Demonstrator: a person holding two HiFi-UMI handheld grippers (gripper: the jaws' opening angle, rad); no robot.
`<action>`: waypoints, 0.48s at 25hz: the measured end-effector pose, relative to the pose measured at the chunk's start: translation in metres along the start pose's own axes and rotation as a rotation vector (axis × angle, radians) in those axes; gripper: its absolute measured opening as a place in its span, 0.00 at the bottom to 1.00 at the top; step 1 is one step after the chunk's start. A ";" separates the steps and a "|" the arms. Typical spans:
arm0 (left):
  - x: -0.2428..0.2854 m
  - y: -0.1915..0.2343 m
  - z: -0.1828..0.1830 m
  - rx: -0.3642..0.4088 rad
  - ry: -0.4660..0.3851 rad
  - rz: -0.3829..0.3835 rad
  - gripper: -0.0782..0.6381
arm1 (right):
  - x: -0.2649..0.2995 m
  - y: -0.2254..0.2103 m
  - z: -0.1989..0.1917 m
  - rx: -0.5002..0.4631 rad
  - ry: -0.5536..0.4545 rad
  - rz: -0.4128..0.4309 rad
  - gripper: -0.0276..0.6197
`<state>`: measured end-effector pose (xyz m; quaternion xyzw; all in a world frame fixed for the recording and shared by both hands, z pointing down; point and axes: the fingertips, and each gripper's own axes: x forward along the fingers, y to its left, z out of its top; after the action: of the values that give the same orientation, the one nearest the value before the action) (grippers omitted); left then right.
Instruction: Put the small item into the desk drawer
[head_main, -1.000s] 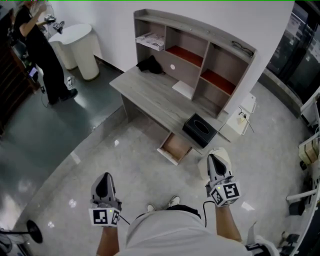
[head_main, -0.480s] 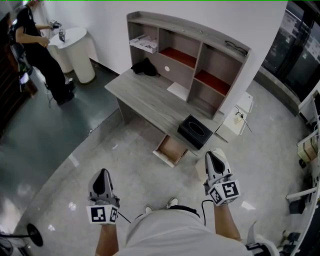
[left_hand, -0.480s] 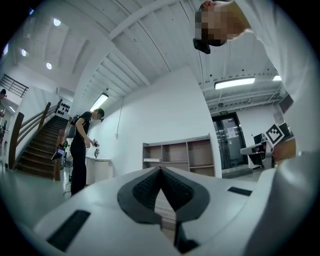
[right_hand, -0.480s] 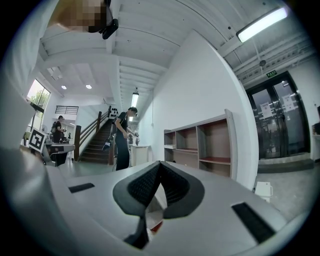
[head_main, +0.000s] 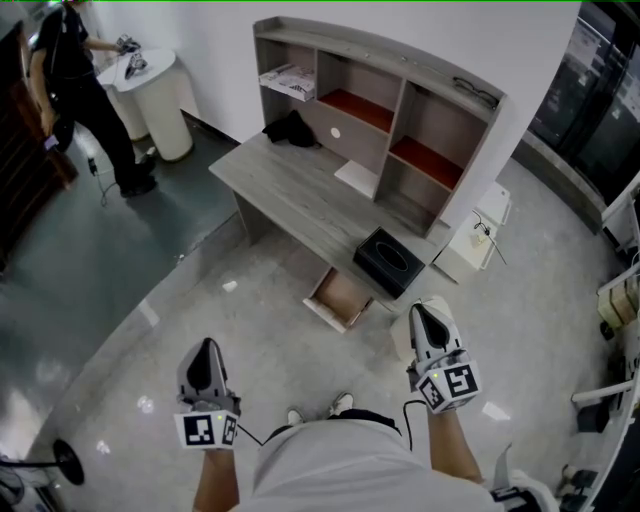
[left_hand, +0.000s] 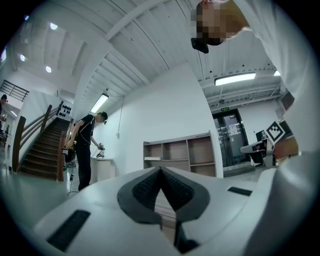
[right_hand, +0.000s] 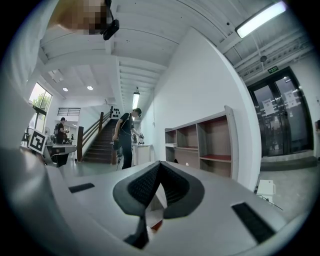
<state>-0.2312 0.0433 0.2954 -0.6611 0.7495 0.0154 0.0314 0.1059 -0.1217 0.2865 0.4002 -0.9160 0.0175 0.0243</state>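
The grey desk (head_main: 290, 190) with a shelf unit stands ahead of me, seen in the head view. Its drawer (head_main: 340, 297) hangs pulled out below the front edge, and I see nothing inside it. A small black bundle (head_main: 290, 130) lies at the back left of the desktop, and a black box (head_main: 392, 260) sits at the right end. My left gripper (head_main: 207, 346) is held low at the lower left, well short of the desk. My right gripper (head_main: 421, 313) hovers at the lower right, nearer the drawer. Both are shut with nothing between the pads (left_hand: 145, 187) (right_hand: 145, 185).
A white sheet (head_main: 358, 180) lies on the desk near the shelves, and papers (head_main: 285, 82) rest in the upper left shelf. A person (head_main: 75, 95) stands by a white round stand (head_main: 160, 100) at the far left. A white unit (head_main: 480, 240) sits right of the desk.
The desk has slid slightly left in the head view. The person at the far left has shifted at the white stand. Both grippers stay shut and hardly move.
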 end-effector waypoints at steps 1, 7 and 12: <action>0.001 -0.003 0.000 0.001 0.000 0.000 0.13 | -0.001 -0.003 -0.001 0.000 0.001 0.002 0.08; 0.013 -0.027 -0.002 0.016 0.001 -0.013 0.13 | -0.007 -0.015 0.001 -0.051 -0.013 0.042 0.08; 0.022 -0.045 -0.001 0.040 -0.011 -0.017 0.13 | -0.007 -0.030 0.001 -0.057 -0.027 0.056 0.08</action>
<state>-0.1898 0.0154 0.2962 -0.6667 0.7437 0.0040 0.0487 0.1321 -0.1368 0.2857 0.3739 -0.9271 -0.0134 0.0228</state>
